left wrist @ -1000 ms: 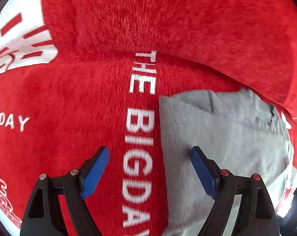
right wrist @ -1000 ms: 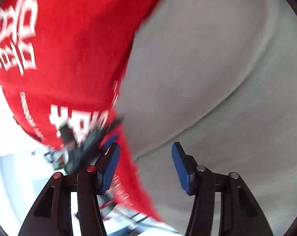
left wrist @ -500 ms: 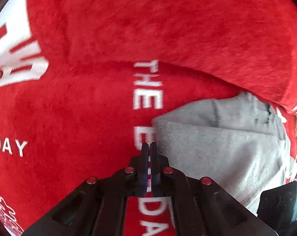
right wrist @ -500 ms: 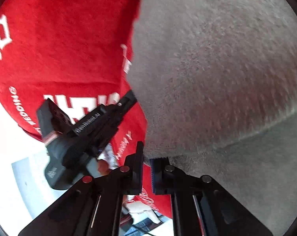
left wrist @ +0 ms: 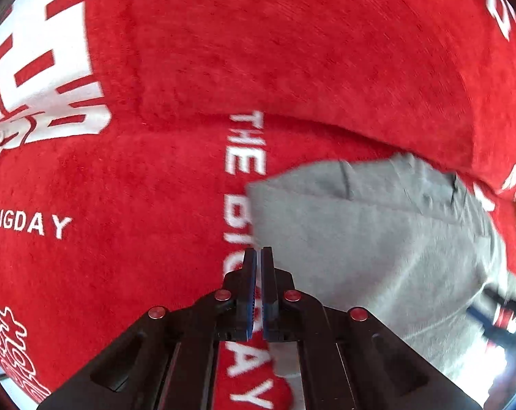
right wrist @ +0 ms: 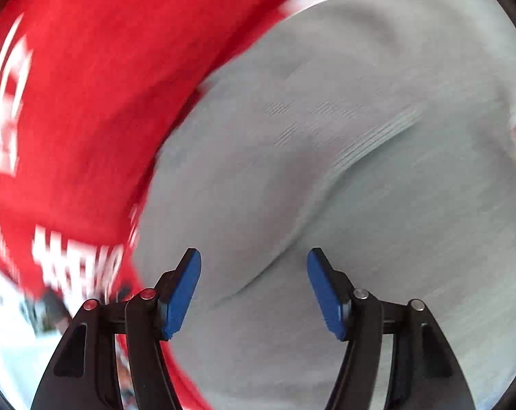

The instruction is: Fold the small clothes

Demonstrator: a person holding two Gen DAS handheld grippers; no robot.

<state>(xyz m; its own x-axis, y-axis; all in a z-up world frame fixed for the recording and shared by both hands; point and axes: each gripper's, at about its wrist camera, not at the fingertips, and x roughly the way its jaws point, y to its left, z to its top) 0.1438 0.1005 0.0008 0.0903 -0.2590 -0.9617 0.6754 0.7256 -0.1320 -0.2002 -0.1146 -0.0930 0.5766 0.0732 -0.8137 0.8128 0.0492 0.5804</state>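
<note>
Left claw (left wrist: pixel 258 256) pointing steeply down, closed over red blanket (left wrist: pixel 155 188); right claw (right wrist: pixel 254 263) just opened, empty, above grey garment (right wrist: pixel 360 171)

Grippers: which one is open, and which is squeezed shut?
The right gripper is open, blue pads apart over the grey cloth. The left gripper is shut.

Red plush cloth (left wrist: pixel 155 188) w/ white print covers the surface; bright daylight, pale blur at edges.
</note>
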